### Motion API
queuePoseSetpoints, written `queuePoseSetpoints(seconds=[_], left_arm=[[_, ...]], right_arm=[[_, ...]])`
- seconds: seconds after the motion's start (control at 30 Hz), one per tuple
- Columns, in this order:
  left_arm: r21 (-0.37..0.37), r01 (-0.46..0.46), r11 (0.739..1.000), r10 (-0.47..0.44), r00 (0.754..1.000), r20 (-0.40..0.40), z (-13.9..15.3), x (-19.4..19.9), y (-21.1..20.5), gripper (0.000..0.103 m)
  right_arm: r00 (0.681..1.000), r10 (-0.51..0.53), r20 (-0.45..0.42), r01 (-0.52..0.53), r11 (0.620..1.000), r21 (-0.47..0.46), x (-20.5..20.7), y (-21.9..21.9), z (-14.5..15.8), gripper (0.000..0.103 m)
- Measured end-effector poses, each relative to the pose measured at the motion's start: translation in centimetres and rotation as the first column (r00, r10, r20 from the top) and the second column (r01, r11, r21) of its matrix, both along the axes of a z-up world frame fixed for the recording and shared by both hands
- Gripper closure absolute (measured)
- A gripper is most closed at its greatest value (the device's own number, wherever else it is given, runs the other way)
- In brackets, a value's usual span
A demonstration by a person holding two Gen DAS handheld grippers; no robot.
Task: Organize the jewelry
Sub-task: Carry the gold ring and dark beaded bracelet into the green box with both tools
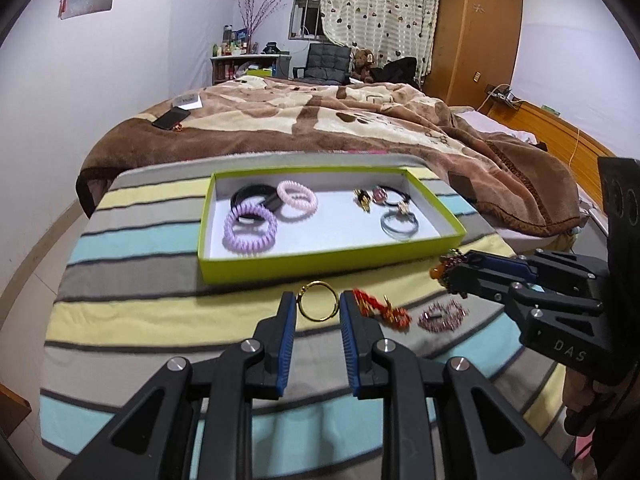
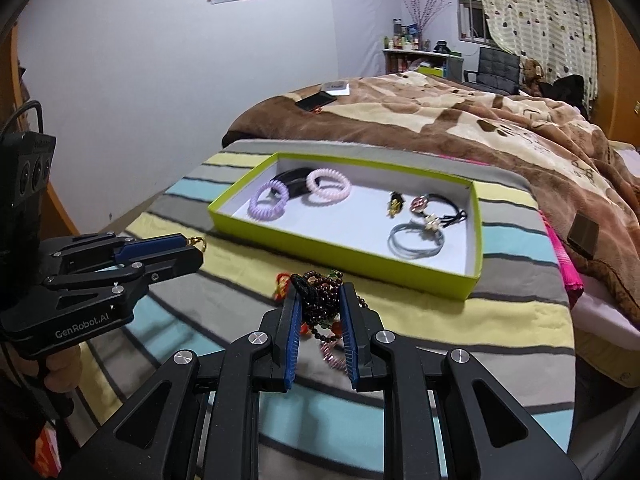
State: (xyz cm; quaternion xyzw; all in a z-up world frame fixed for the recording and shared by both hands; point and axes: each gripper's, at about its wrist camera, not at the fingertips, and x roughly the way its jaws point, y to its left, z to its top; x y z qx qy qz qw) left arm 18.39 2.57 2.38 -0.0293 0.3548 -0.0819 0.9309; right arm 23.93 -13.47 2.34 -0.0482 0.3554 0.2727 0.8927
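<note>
Left wrist view. We see the left gripper [image 1: 318, 306] low in the centre of the frame, its blue pads pressed on either side of a gold ring [image 1: 318, 301], which stands upright between them just above the striped blanket [image 1: 132, 304]. The fingers stand partly closed, as wide as the ring. Right of the ring, on the blanket, lie a red and gold ornament [image 1: 380, 307] and a pink beaded piece [image 1: 442, 315], just apart from each other. At right of frame the right gripper [image 1: 454, 276] reaches in with a dark beaded cluster at its tip. Above centre sits the green tray [image 1: 280, 260]; inside, at its left, we note a purple coil band [image 1: 250, 229], a pink coil band [image 1: 298, 199] and a black band [image 1: 252, 194]; at its right, a small gold clip [image 1: 363, 199], a black tie with charms and a grey hair tie [image 1: 399, 225].

Right wrist view. The right gripper [image 2: 320, 306] sits low centre, its fingers narrowed and clamped on a dark beaded bracelet [image 2: 320, 292], bunched between the pads, some strands hanging below; it is clear of the blanket. The left gripper [image 2: 188, 246] enters from the left edge, a glint of gold ring at its tip. The tray [image 2: 352, 256] lies in the middle of the frame, above and right of the bracelet.
</note>
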Motion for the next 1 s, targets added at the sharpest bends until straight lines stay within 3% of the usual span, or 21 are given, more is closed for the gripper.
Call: queuePoseSetpoints(seconds=[0.43, 1.0], left_arm=[[0.031, -0.003, 1.0, 0.002, 1.0, 0.022, 0.9, 5.7, -0.1, 0.08], [0.047, 0.015, 0.999, -0.011, 0.997, -0.076, -3.1, 10.9, -0.3, 0.08]], right_arm=[[0.999, -0.041, 0.017, 0.041, 0.999, 0.024, 5.5, -0.4, 1.2, 0.084], [0.992, -0.092, -0.086, 0.087, 0.995, -0.056, 10.3, -0.5, -3.3, 0.084]])
